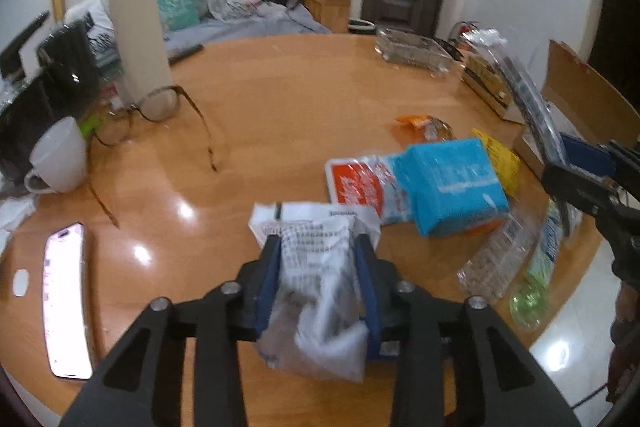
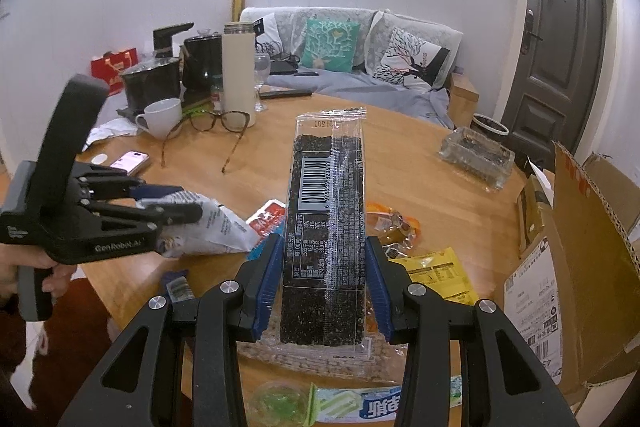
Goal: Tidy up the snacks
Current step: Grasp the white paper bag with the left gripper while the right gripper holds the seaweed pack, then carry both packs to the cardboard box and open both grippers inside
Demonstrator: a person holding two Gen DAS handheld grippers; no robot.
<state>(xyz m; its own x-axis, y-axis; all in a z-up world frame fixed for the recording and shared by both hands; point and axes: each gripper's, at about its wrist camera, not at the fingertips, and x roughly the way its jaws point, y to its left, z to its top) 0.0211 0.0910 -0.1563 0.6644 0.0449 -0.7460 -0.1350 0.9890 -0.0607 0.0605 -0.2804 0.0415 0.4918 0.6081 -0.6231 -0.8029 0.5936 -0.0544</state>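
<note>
The round wooden worktop (image 2: 404, 155) is being taken as the landmark. At its right edge an open cardboard box (image 2: 576, 267) is standing with its flaps raised. Toward the far left of the worktop a tall cream flask (image 2: 238, 67) is standing upright, with a white mug (image 2: 162, 117) just beside it and a pair of tortoiseshell glasses (image 2: 218, 123) lying unfolded in front of it.

Above the near side of the worktop, a long clear-wrapped seaweed snack pack (image 2: 326, 227) is being held lengthwise by the right tongs (image 2: 322, 271), whose blue pads are being pressed against its two long sides. The pack is being kept raised, its far end pointing away across the worktop and its barcode facing up.

Over the near-left part of the worktop, a crumpled white printed packet (image 1: 320, 267) is being clamped between the pads of the left tongs (image 1: 318, 281); the packet is blurred and its print cannot be read.

On the worktop to the right of that packet, a blue box (image 1: 452, 183) is lying partly on top of a red-and-white pouch (image 1: 360, 183). A yellow sachet (image 2: 440, 275) and a small orange packet (image 2: 394, 223) are lying near the cardboard box. A clear glass tray (image 2: 476, 157) is resting on the far right of the worktop. A lit phone (image 1: 66, 307) is lying flat near the left edge.
</note>
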